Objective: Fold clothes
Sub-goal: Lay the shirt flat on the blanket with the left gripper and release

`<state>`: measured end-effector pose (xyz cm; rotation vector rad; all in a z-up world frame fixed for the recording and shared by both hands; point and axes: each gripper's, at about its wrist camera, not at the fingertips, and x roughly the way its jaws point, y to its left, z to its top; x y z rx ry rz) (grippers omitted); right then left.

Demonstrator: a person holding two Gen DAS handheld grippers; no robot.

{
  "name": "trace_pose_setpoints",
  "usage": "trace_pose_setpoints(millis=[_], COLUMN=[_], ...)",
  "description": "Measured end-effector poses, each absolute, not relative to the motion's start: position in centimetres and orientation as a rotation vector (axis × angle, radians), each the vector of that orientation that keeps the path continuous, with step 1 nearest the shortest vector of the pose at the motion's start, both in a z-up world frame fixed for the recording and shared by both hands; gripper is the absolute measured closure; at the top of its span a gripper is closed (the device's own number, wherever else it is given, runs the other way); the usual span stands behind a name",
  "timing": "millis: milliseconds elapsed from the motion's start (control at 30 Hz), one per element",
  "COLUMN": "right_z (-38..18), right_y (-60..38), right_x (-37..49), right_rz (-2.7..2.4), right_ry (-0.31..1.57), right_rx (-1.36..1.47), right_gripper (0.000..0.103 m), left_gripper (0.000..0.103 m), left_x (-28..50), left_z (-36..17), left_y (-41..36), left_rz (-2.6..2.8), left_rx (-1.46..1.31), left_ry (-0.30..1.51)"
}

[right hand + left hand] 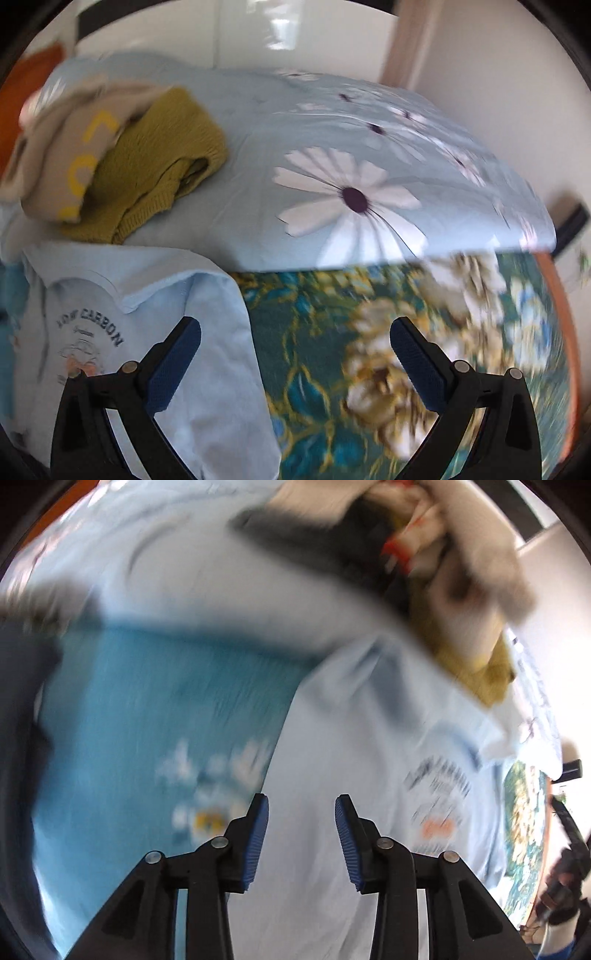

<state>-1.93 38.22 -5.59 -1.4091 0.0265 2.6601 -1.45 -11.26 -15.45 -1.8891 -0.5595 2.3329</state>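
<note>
The pale shirt (369, 738) lies spread and unfolded beside the teal shirt (155, 709), a heap (122, 162) waits behind it, and the left gripper (301, 840) and right gripper (295, 363) are both open and empty.

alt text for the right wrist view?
Open right gripper, nothing between its jaws, above a pale blue T-shirt printed "LOW CARBON" and a teal floral bedspread. Behind lie a daisy-print light blue sheet, a mustard knitted sweater and a beige garment.
</note>
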Motion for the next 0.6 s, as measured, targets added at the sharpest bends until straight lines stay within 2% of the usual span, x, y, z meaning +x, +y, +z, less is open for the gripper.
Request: trace_pose_setpoints(millis=[100,267,400,433,500,600], right_z=[-6.0,-7.3,-7.9,-8.1,-8.4,-8.8], right_y=[41.3,43.5,44.0,44.3,44.8,45.0], right_x=[2.9,9.7,13.7,14.3,15.3,15.8], right_rz=[2.601,2.499,2.430,2.415,2.393,2.387], right_ry=[0.180,0.189,0.282,0.311,0.381,0.426], right_rx=[-1.421,-1.482,-1.501,-1.506,-1.513,-1.509], right_gripper=[0.001,0.001,0.001,0.001,0.001,0.001], left_gripper=[0.062,0.062,0.064,0.068,0.097,0.100], left_x=[0.6,2.4,3.2,3.4,3.8,4.4], left_z=[-17.3,-18.7,-18.9,-18.8,-18.7,-18.0], left_y=[-11.2,-10.6,-9.6,-9.4,-9.1,-9.0], left_rz=[2.302,2.285,2.322,2.336,2.348,2.365], left_rx=[-1.975,-2.055,-2.062,-2.067,-2.068,-2.048], left_ry=[-0.547,-0.514,-0.428,-0.404,-0.381,-0.361])
